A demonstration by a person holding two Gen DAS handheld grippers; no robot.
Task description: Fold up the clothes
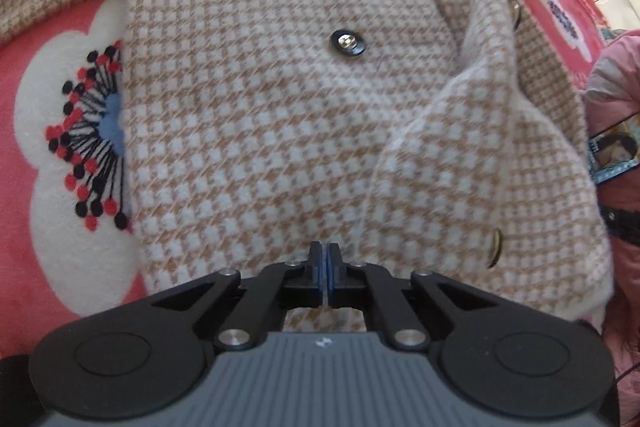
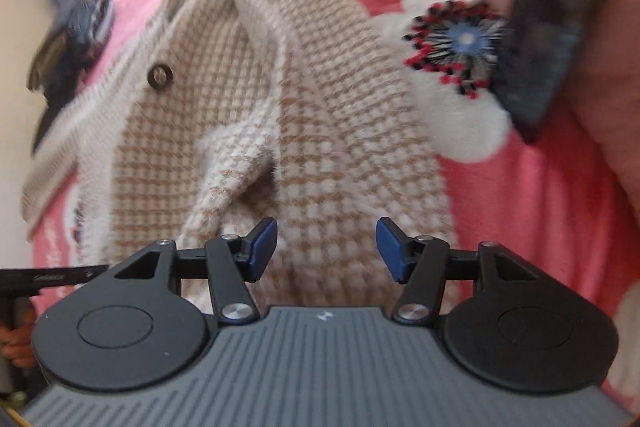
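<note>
Beige checked coat (image 1: 300, 131) lies on a pink blanket (image 1: 24, 75), its sleeve cut off at ten o'clock. Left gripper (image 1: 324, 255) is clenched, whether on cloth I cannot tell; right gripper (image 2: 326, 247) hangs released over blurred folds.

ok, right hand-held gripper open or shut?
Open. The right hand-held gripper has its blue pads wide apart above the checked jacket, gripping nothing.

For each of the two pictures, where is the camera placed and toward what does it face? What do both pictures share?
Left wrist view: sits on the left gripper, looks forward and down along its shut fingers onto the checked coat and one dark button; nothing shows between the fingers.
Right wrist view: sits on the right gripper, looks along its open fingers at the coat; the picture is blurred.
Shared: the same coat, lying on a pink blanket with a white flower print.
</note>
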